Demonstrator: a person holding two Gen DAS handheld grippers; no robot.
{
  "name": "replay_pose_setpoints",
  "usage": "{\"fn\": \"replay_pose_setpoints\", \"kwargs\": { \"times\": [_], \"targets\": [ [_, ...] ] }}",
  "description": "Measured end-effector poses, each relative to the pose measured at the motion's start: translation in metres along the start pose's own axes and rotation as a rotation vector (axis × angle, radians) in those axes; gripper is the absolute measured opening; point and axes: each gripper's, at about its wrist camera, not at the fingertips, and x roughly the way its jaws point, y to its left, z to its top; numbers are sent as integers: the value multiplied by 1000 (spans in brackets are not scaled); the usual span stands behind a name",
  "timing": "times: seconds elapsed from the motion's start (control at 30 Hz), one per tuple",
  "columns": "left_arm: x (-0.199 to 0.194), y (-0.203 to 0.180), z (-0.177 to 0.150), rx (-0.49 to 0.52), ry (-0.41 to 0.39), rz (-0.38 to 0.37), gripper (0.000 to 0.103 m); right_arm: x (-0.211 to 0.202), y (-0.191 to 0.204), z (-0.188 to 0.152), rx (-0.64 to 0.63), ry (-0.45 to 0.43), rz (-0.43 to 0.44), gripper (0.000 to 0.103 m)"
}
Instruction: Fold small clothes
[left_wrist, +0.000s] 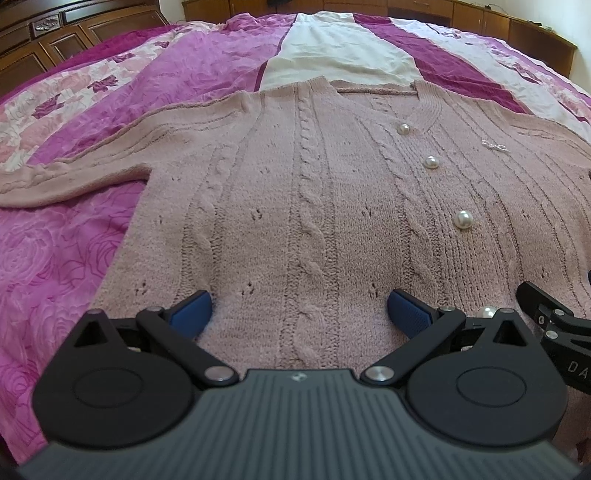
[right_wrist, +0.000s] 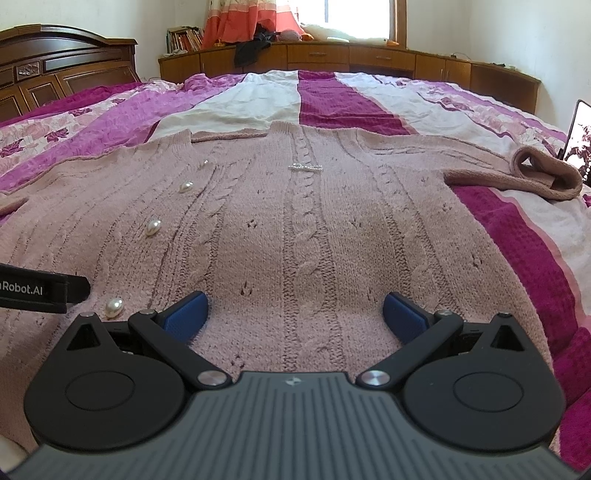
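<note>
At nine o'clock in my left wrist view I see the cardigan's left sleeve (left_wrist: 70, 181) stretched out flat over the magenta rose-patterned bedspread (left_wrist: 55, 266). The pink cable-knit cardigan (left_wrist: 314, 192) itself lies front up and spread across the bed, its neckline toward twelve o'clock, touching a white cloth (left_wrist: 332, 55) that lies beyond it. My left hand-held gripper (left_wrist: 299, 310) sits low over the hem at six o'clock with its blue pads wide apart and nothing between them; knit shows in the gap. A row of pearl buttons (left_wrist: 463, 219) runs from one o'clock down toward four o'clock, and part of the other gripper's black frame pokes in at the four o'clock edge.

In my right wrist view the same buttons run along the ten to eight o'clock side, and a small sparkly brooch (right_wrist: 304, 167) sits near twelve o'clock. My right hand-held gripper (right_wrist: 295, 310) is likewise spread wide and empty over the hem. At two o'clock the right sleeve (right_wrist: 543, 177) is bunched and curled back on itself, just beside a lit screen (right_wrist: 580, 136) at the bed's edge
</note>
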Motion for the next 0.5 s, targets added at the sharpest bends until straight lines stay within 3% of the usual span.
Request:
{"fn": "replay_pose_setpoints", "kwargs": {
  "times": [0.2,0.5],
  "targets": [
    [-1,-1,4,13,22,1,103,2,-7,14,5,74,45,103],
    [-5,-2,10,13,68,3,103,-3,-33,33,70,158,191,103]
  ]
}}
